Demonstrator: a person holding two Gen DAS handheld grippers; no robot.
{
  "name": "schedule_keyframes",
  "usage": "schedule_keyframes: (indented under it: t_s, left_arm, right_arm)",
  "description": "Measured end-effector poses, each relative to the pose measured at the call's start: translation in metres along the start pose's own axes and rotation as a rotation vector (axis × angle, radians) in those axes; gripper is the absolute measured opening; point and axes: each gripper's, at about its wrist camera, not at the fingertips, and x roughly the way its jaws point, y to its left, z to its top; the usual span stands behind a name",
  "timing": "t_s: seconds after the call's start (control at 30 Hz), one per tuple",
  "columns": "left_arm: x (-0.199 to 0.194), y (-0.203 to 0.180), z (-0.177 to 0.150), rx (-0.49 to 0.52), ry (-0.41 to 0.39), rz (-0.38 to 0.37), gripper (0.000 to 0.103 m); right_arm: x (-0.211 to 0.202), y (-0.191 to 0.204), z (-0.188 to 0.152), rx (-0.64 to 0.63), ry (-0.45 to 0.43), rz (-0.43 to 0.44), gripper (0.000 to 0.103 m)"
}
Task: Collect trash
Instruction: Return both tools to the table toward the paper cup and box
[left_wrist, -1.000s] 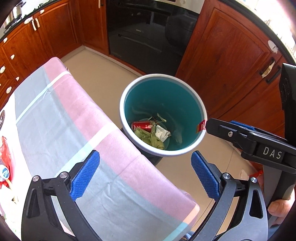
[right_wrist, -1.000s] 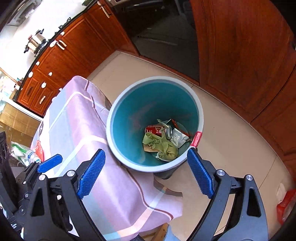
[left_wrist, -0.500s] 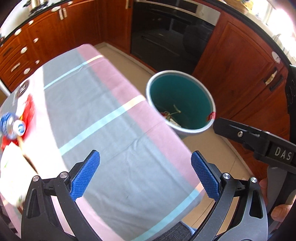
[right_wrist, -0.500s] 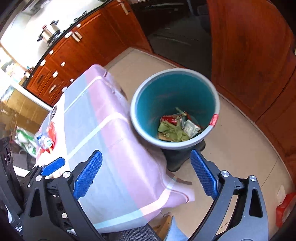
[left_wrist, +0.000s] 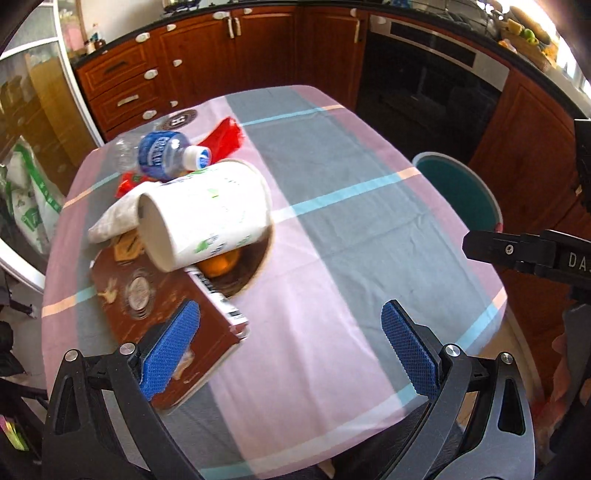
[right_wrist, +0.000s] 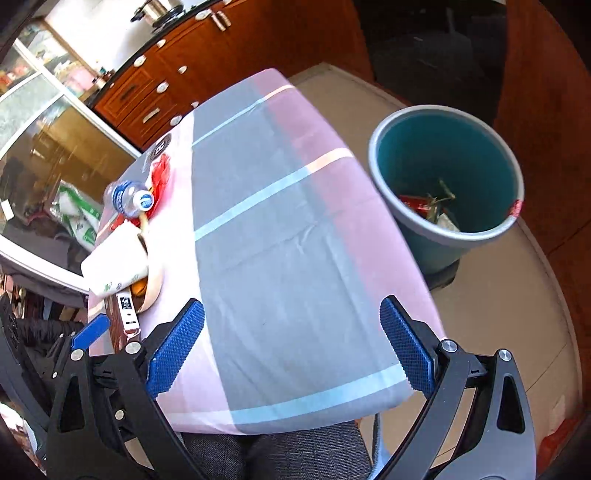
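A teal bin (right_wrist: 447, 177) with a grey rim stands on the floor right of the table; it holds a red can and crumpled scraps. It also shows in the left wrist view (left_wrist: 461, 192). Trash lies on the table's left side: a white paper cup (left_wrist: 203, 214) on its side, a clear bottle with a blue label (left_wrist: 162, 155), a red wrapper (left_wrist: 223, 138), a brown box (left_wrist: 162, 314) and a crumpled napkin (left_wrist: 114, 218). My left gripper (left_wrist: 290, 350) is open and empty above the cloth, just right of the box. My right gripper (right_wrist: 290, 349) is open and empty over the table's near edge.
The table has a pink, grey and blue striped cloth (left_wrist: 351, 221). Wooden cabinets (left_wrist: 207, 66) and a black oven (left_wrist: 424, 85) line the back. A glass door (right_wrist: 55, 147) is at the left. The right gripper's body (left_wrist: 535, 254) shows at the right of the left wrist view.
Both grippers have swung left, away from above the bin and over the table. The trash pile has come into view. Both stay open and empty.
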Motion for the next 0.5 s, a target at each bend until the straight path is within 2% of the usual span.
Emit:
schedule_keyframes:
  t_s: [0.23,0.4,0.5]
  left_arm:
    - [0.009,0.054,-0.023,-0.075,0.017,0.014,0.099]
    - [0.03,0.07,-0.028,-0.122,0.023,0.003,0.099]
    - [0.034,0.069,-0.027,-0.099,-0.004,0.033,0.099]
  right_arm:
    - [0.022,0.053,-0.01,-0.107,0.053,0.034,0.092]
    - [0.036,0.078,-0.01,-0.157,0.081,0.045,0.092]
    - [0.043,0.088,-0.009,-0.179,0.094,0.043,0.092]
